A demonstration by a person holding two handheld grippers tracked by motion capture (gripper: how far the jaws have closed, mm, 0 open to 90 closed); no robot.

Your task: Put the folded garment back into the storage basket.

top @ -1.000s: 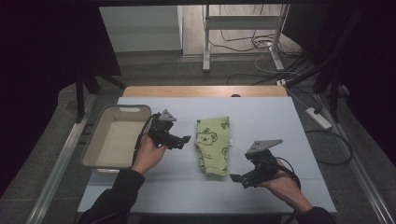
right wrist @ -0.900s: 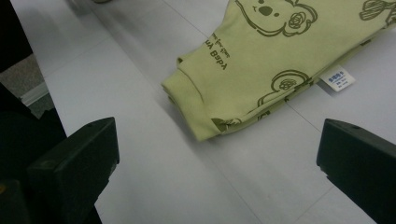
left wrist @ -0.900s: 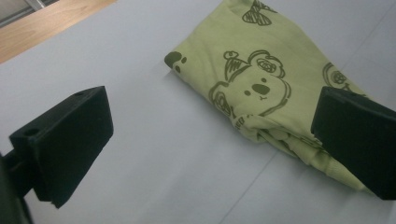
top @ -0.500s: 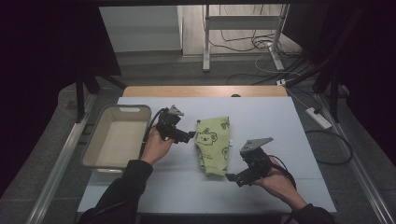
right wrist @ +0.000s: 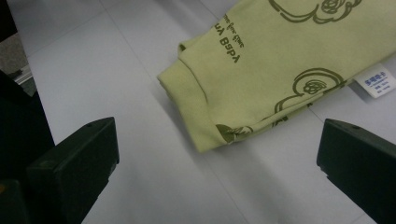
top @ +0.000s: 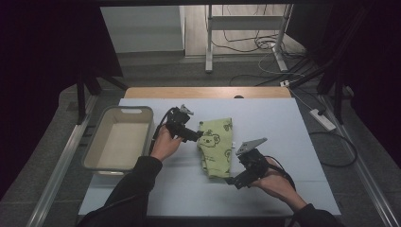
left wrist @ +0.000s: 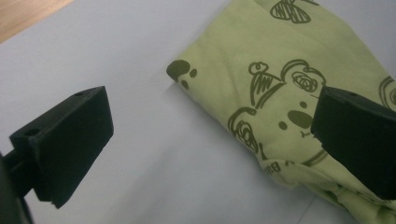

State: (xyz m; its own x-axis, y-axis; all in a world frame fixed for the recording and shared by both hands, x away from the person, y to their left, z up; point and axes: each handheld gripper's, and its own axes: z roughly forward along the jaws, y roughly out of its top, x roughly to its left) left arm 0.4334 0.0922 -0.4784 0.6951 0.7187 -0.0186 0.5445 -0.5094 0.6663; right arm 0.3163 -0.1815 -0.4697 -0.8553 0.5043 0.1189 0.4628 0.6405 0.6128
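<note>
A folded light-green garment (top: 216, 146) with dark bear prints lies in the middle of the pale table (top: 283, 123). My left gripper (top: 197, 136) hovers at the garment's upper left edge, open; one jaw is over bare table, the other over the cloth (left wrist: 280, 93). My right gripper (top: 232, 182) is open just off the garment's near end, where a folded cuff (right wrist: 196, 112) lies between and beyond its wide-apart jaws. A white care label (right wrist: 377, 80) sticks out from the garment's side.
A beige plastic tub (top: 119, 139) stands at the table's left side, beside my left hand. Behind the table are a wooden strip (top: 208, 92), metal stand legs and cables on the floor. A power strip (top: 323, 119) lies off the right edge.
My left gripper has moved right, from beside the tub to the garment's edge. My right gripper has shifted slightly left and forward toward the garment's near end.
</note>
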